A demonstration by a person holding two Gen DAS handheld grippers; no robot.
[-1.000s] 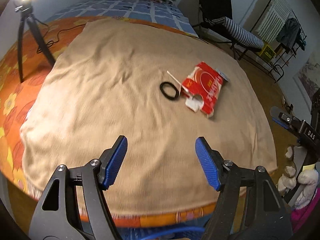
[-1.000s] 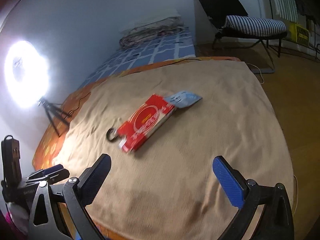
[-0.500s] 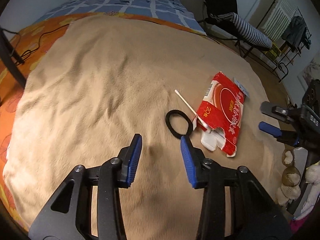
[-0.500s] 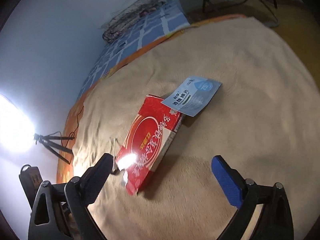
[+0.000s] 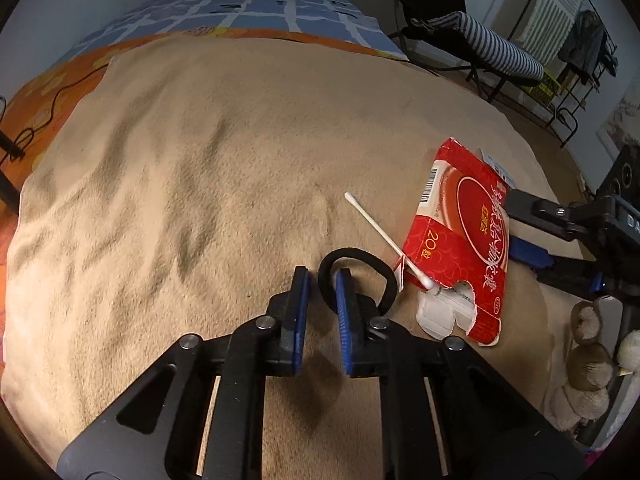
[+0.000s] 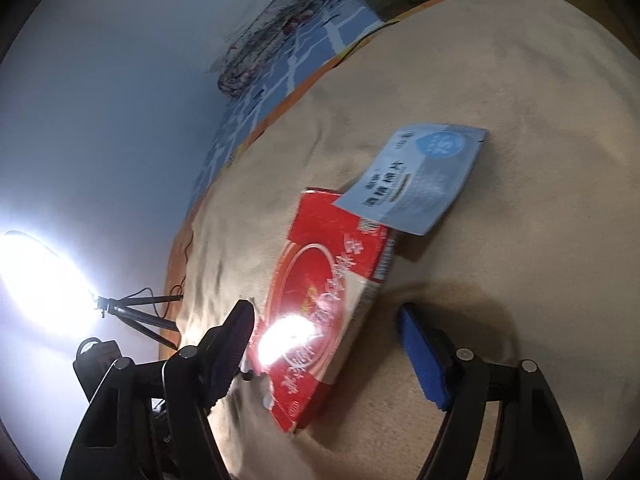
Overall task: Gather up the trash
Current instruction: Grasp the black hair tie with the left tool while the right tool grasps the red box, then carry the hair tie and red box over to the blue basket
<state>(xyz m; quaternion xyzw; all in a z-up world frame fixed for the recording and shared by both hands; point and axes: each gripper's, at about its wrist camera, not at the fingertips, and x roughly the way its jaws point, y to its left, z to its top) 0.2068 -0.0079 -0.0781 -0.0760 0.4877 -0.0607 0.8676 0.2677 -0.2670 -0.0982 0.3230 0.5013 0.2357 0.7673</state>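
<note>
A black hair band [image 5: 362, 258] lies on the beige blanket [image 5: 200, 184]. My left gripper [image 5: 320, 284] has its jaws nearly closed around the band's left side, a narrow gap still showing. A cotton swab [image 5: 386, 240] lies beside it, its end on a flattened red carton [image 5: 460, 236]. My right gripper [image 6: 326, 332] is open with its fingers on either side of the red carton [image 6: 320, 300]. A light blue sachet [image 6: 416, 176] lies over the carton's far end.
A ring light on a tripod [image 6: 36, 280] stands left of the bed. A striped folding chair [image 5: 488, 48] and a clothes rack [image 5: 584, 40] stand at the right. Stuffed toys [image 5: 588, 364] sit by the bed's right edge.
My left gripper moved forward to the hair band and narrowed its jaws around it. My right gripper moved closer until its fingers straddle the red carton.
</note>
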